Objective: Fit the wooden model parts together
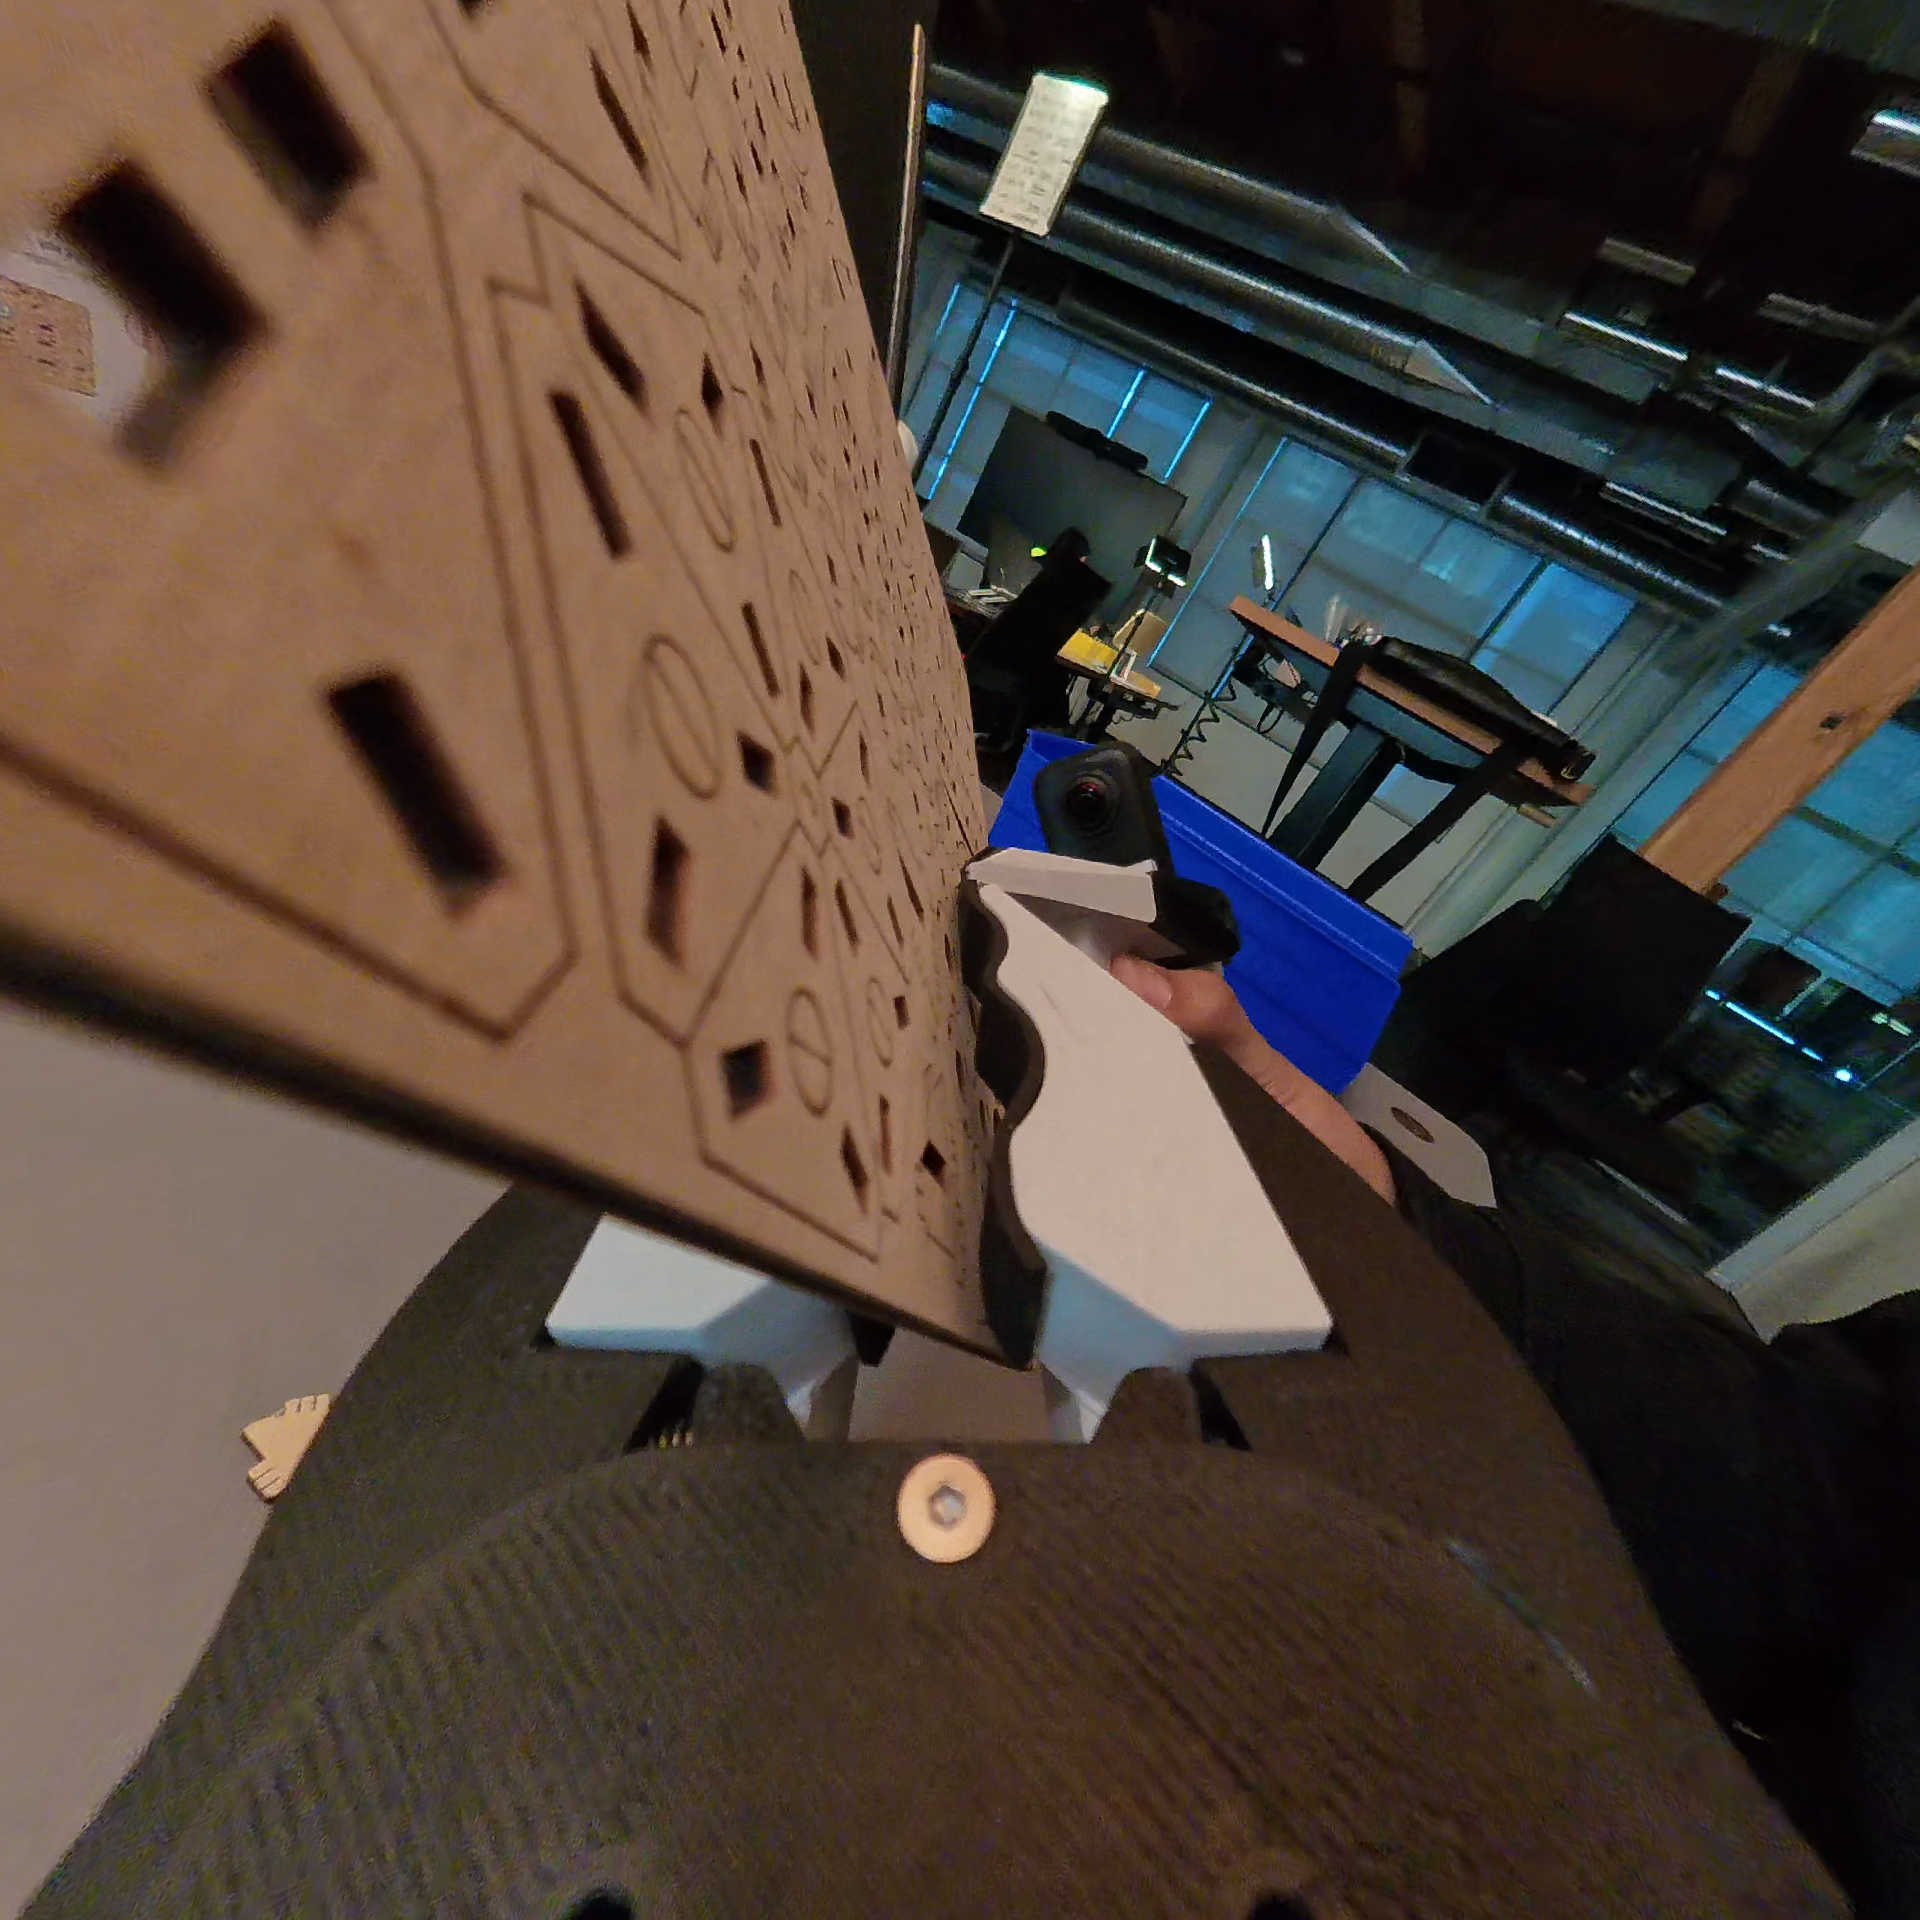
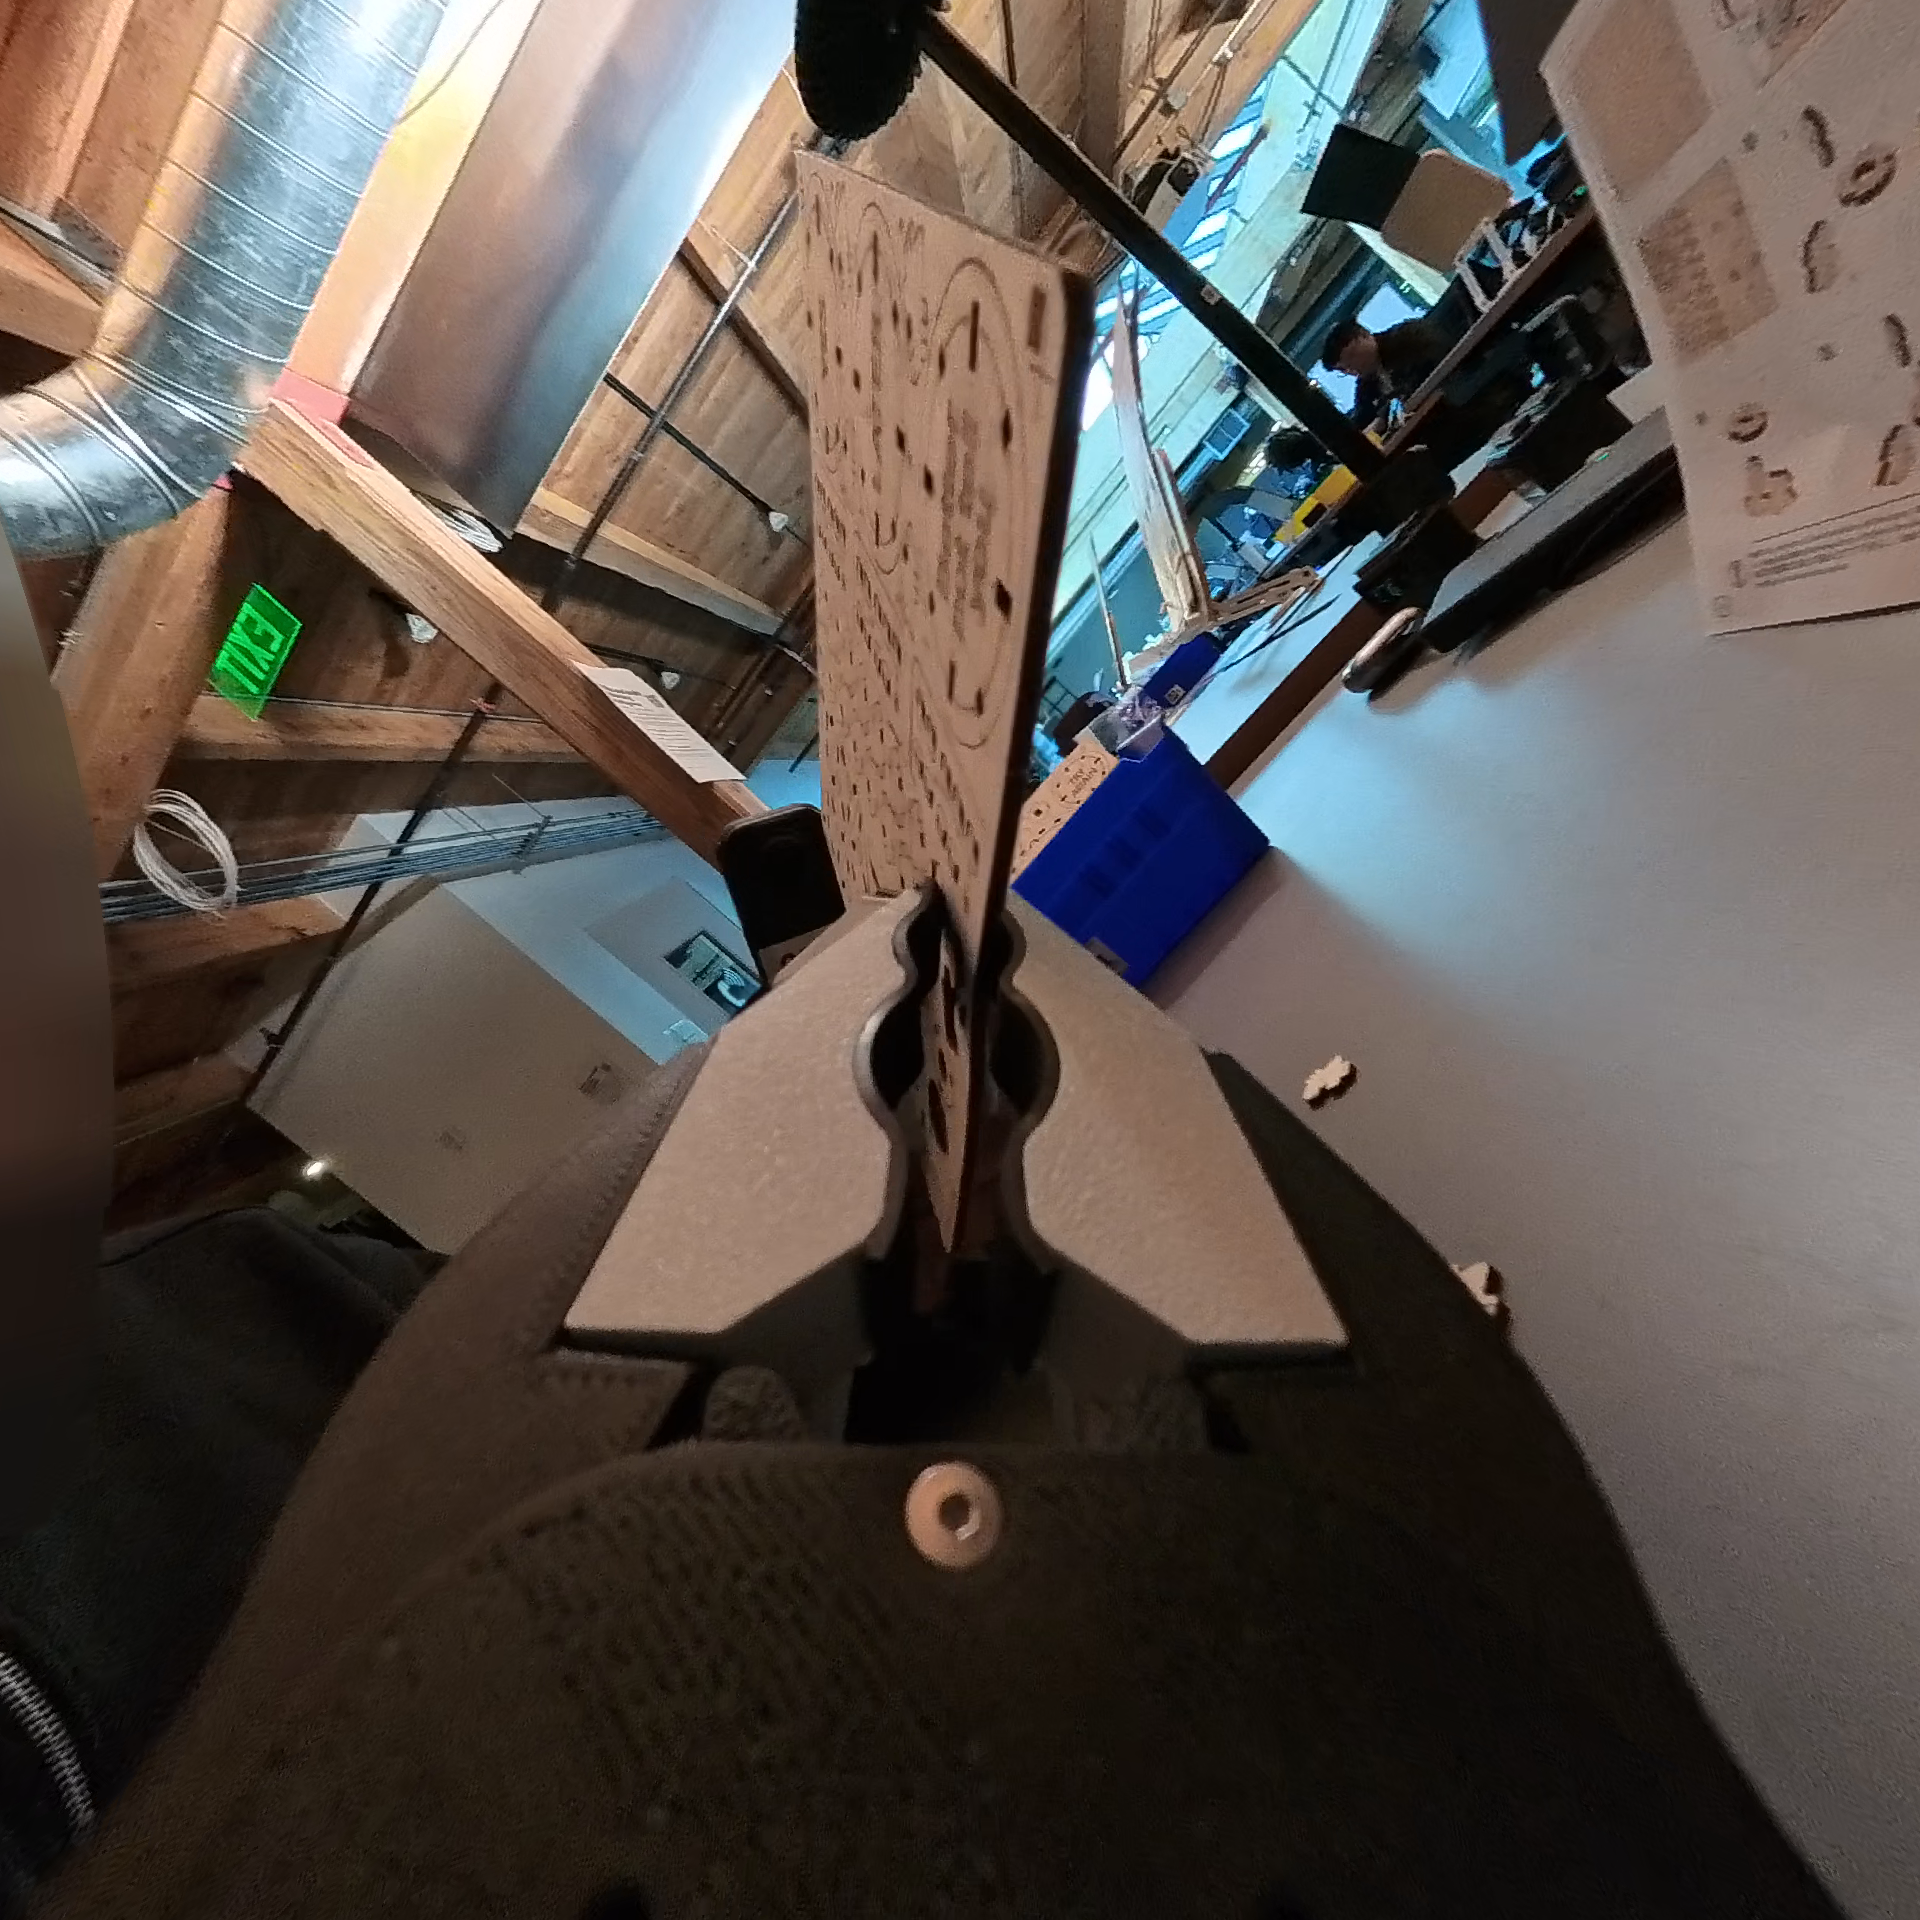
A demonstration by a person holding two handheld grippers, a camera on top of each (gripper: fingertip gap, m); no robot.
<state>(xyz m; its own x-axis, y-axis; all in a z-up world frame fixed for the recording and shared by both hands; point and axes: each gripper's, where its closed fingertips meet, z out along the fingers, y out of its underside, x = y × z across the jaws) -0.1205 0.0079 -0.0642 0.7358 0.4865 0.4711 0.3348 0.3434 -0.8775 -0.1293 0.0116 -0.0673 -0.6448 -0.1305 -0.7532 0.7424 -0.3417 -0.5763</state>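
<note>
We note 1 thin brown laser-cut wooden sheet [image 2: 935,540], engraved with outlines and pierced by small slots, held off the white table [image 2: 1558,935] by both grippers. In the right wrist view the right gripper [image 2: 961,935] has its 2 grey fingers [image 2: 790,1122] closed on the sheet's near edge; the sheet stands on edge between them, its long axis running straight away from the camera toward the wooden ceiling beams [image 2: 468,582]. In the left wrist view the left gripper [image 1: 977,914] is clamped on the same sheet: 1 finger [image 1: 1122,1143] lies flat against the sheet's right edge, the other is hidden behind the board. The sheet slants up and left there. A blue bin [image 1: 1299,935] sits beyond. 2 small wooden cut-outs [image 2: 1330,1081] lie on the table.
</note>
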